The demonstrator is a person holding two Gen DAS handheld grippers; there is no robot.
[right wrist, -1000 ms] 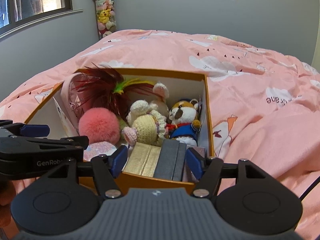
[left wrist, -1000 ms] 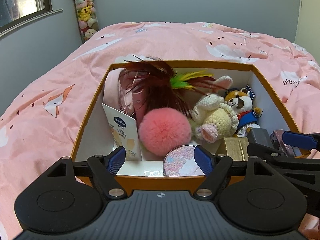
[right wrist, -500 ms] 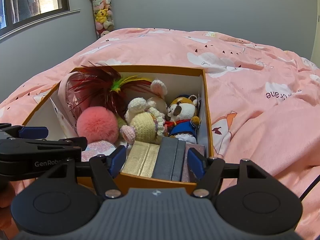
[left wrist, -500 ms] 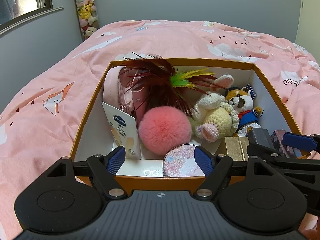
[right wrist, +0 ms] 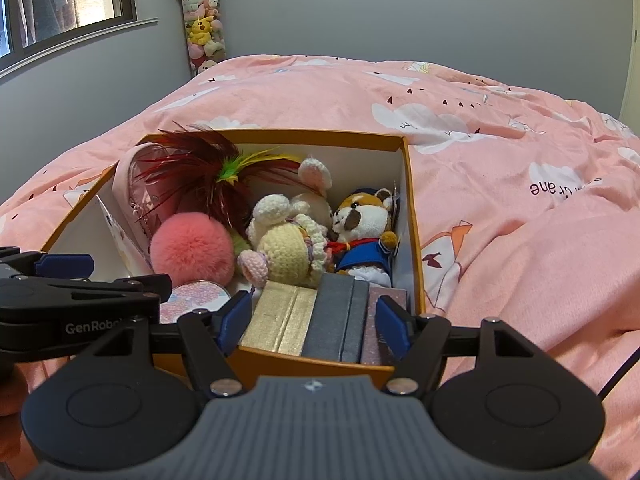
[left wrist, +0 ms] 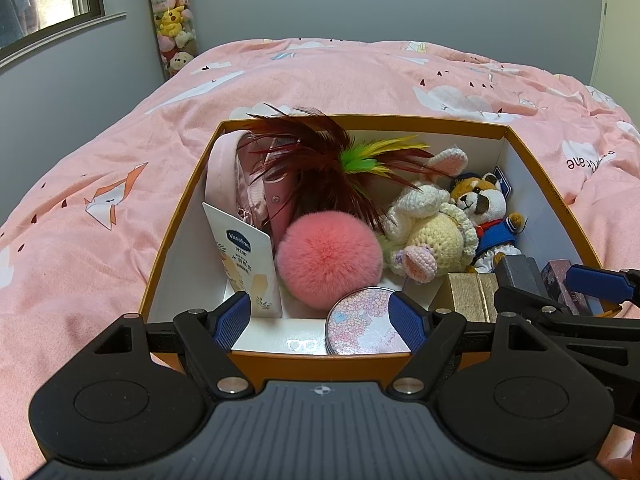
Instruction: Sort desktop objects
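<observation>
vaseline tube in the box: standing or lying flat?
Standing. The Vaseline tube is upright against the left wall of the orange box, crimped end up, beside the pink pompom.

Fluffy fur pompom (left wrist: 329, 254), crocheted yarn bunny (left wrist: 430, 236), matt cardboard box (left wrist: 320, 364), soft cloth bedspread (left wrist: 100, 184), glossy feathers (left wrist: 316, 168) showing w/ sheen.

Each claw (left wrist: 320, 316) was black plastic with blue ribbed fingertips (right wrist: 390, 322) and silver screws (one side read "GenRobo").
</observation>
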